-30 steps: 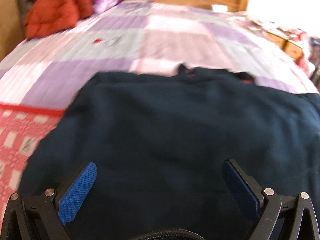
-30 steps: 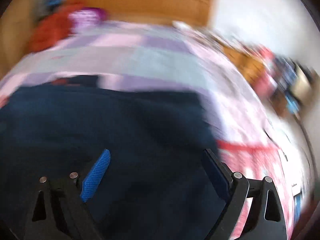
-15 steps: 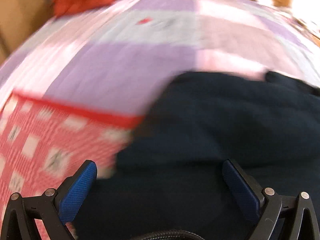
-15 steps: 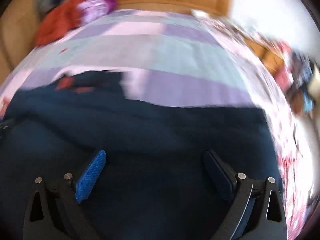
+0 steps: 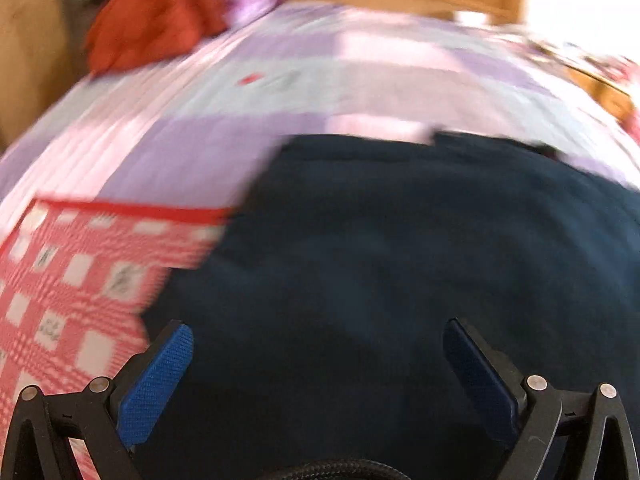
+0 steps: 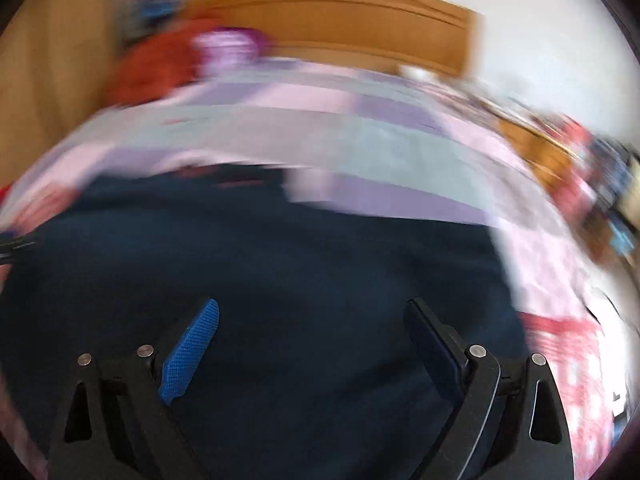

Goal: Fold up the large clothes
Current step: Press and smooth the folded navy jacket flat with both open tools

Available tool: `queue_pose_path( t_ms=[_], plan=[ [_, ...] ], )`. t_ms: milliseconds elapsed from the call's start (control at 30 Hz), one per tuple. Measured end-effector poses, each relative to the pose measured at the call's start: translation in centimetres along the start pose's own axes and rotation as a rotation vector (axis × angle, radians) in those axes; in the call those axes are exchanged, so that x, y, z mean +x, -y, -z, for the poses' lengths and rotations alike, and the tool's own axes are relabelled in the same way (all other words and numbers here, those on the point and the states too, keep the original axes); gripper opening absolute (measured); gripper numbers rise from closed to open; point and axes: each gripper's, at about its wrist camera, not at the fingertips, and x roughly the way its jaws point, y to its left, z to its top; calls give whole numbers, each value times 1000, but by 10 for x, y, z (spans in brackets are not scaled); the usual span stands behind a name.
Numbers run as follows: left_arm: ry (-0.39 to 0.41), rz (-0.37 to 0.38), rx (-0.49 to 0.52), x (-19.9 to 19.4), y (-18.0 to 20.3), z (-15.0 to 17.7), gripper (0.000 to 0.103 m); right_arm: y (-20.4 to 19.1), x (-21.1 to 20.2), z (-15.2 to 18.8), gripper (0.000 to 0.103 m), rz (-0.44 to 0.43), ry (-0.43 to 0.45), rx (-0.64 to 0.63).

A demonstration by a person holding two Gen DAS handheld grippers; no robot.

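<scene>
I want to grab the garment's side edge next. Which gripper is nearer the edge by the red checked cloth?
Left. The left gripper hangs open right beside that edge of the navy garment, next to the red checked cloth. The right gripper is over the garment's opposite side.

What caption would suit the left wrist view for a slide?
Open left claw above a dark navy garment spread on a quilted bed, red clothes near the headboard.

Patchwork quilt (image 5: 248,128), red clothes (image 5: 148,28), headboard (image 6: 340,28)

Bright daylight, blown-out glare upper right, heavy motion blur, fisheye-bent edges.
</scene>
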Motion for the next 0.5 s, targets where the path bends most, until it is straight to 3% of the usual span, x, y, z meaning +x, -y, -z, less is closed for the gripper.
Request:
queue_pose_path(
  t_ms=[100, 200, 267, 333, 400, 500],
  plan=[
    [10, 67, 58, -13, 41, 28, 103, -61, -3, 16, 96, -87, -25, -91],
    [-6, 62, 114, -13, 45, 54, 103, -67, 5, 46, 96, -74, -83, -103],
    [-2, 58, 103, -15, 26, 66, 103, -40, -3, 63, 96, -51, -68, -69],
    [6, 8, 107, -20, 0, 77, 103, 7, -16, 82, 96, 81, -83, 1],
    [-4, -35, 113, -20, -21, 81, 103, 54, -31, 102, 96, 133, -81, 94],
    [-36, -61, 85, -21, -50, 86, 103, 103, -53, 123, 96, 240, -88, 109]
  ],
)
